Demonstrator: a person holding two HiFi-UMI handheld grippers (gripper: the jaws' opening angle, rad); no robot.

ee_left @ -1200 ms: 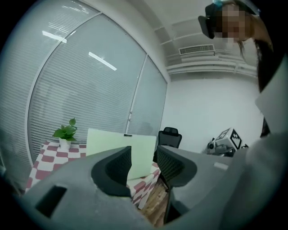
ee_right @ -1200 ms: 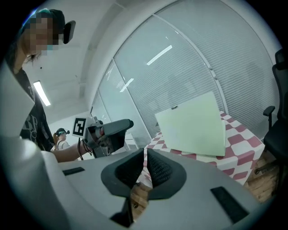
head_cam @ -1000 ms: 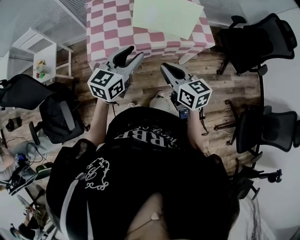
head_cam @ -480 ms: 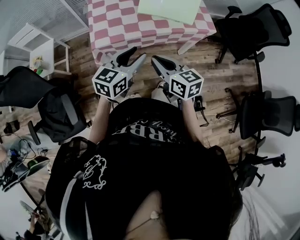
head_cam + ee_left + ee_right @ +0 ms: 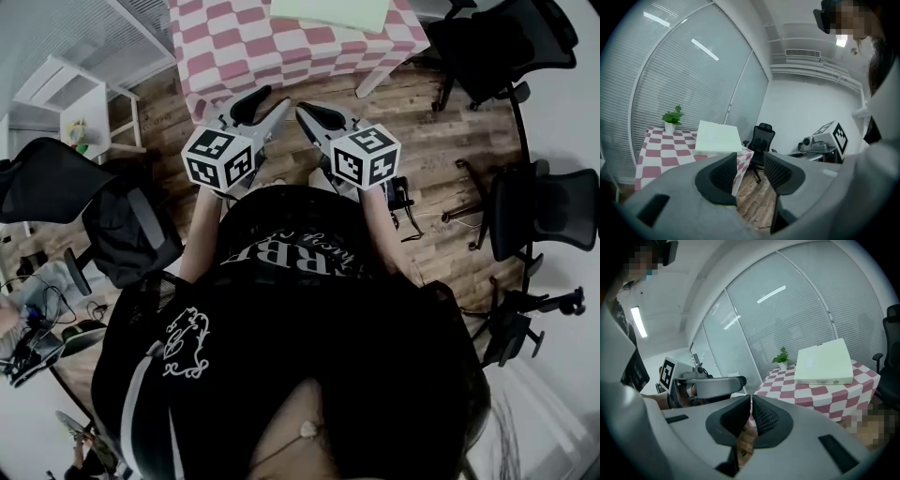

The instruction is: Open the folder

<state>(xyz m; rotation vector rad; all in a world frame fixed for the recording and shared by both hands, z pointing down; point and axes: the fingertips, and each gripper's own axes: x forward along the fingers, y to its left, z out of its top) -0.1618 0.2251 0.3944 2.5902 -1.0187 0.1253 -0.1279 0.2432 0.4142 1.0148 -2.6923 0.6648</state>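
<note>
The folder (image 5: 333, 11) is pale green, closed and flat on a pink-and-white checked table (image 5: 234, 47), at the top edge of the head view. It also shows in the left gripper view as folder (image 5: 717, 138) and in the right gripper view as folder (image 5: 822, 363). My left gripper (image 5: 267, 101) is held in the air short of the table, jaws open and empty. My right gripper (image 5: 306, 112) hangs close beside it, jaws shut on nothing. Both point toward the table, well apart from the folder.
A small potted plant (image 5: 671, 117) stands at the table's far end. Black office chairs (image 5: 553, 216) stand right of me, another chair (image 5: 56, 178) at the left, and one (image 5: 761, 140) beside the table. A white shelf (image 5: 80, 103) is at the left. The floor is wood planks (image 5: 431, 112).
The two grippers have drawn closer together, the right one moving left toward the left one. The table and folder have slid toward the top edge of the head view. Jaws unchanged.
</note>
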